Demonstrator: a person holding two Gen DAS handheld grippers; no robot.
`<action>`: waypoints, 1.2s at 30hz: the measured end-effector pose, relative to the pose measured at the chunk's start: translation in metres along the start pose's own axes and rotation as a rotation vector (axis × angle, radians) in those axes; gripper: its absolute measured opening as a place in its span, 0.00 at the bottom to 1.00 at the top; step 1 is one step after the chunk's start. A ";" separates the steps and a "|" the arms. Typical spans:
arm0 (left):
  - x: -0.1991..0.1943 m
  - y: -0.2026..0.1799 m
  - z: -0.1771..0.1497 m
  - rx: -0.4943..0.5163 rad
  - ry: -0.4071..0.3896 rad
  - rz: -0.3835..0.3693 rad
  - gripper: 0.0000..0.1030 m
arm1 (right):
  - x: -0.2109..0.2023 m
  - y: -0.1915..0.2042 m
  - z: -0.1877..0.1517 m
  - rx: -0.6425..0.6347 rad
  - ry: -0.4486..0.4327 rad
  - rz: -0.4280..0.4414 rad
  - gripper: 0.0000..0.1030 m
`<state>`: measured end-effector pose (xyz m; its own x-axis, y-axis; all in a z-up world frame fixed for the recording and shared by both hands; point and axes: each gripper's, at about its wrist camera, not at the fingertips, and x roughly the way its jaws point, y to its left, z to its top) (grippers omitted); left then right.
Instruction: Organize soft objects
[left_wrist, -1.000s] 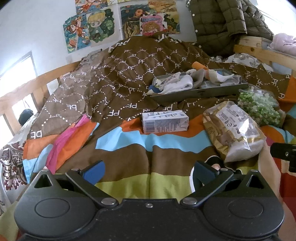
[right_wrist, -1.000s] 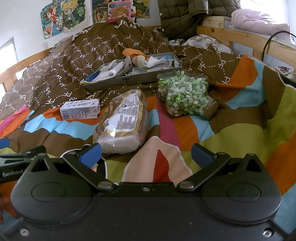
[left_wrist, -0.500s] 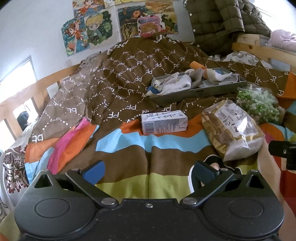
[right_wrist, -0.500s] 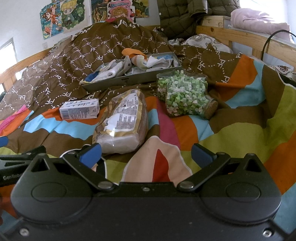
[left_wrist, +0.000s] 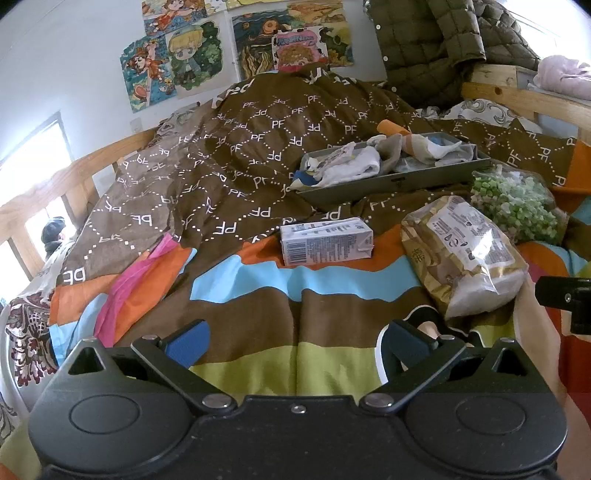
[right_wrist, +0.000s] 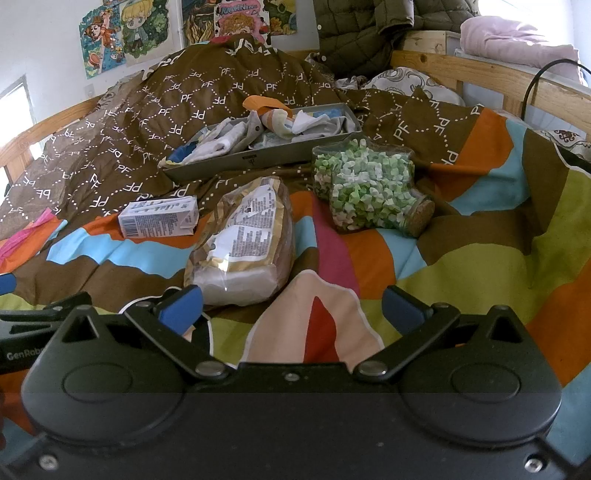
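Ahead of the wide-open right hand-held gripper (right_wrist: 291, 304) lies the bread bag (right_wrist: 242, 236); beyond it, the sock tray (right_wrist: 258, 157). Left hand-held gripper (left_wrist: 295, 341) gapes too, empty. Slick plastic could slip from a shallow pinch.

I saw a white wall (left_wrist: 74, 55) hung with cartoon posters (left_wrist: 177, 62), a wooden bed frame (right_wrist: 480, 70), and a bright window (left_wrist: 33, 147) at left.

Carton (left_wrist: 327, 242) left of bread bag (left_wrist: 461, 254); jar (right_wrist: 369, 192) right; sock tray (right_wrist: 266, 153) behind all.
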<state>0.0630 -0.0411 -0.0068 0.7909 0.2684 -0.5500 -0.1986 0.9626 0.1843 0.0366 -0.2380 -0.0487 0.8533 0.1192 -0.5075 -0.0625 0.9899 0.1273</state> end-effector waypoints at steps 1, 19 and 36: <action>0.000 0.000 0.000 0.001 0.000 0.000 0.99 | 0.000 0.000 0.000 0.000 0.001 0.000 0.99; -0.001 -0.002 -0.001 0.014 -0.002 0.001 0.99 | 0.000 0.000 0.000 0.001 0.001 0.000 1.00; 0.000 -0.003 -0.001 0.015 -0.002 0.000 0.99 | 0.000 -0.001 0.000 0.001 0.001 0.000 1.00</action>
<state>0.0629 -0.0436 -0.0079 0.7917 0.2688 -0.5486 -0.1904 0.9618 0.1966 0.0364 -0.2386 -0.0488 0.8526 0.1196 -0.5088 -0.0620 0.9897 0.1287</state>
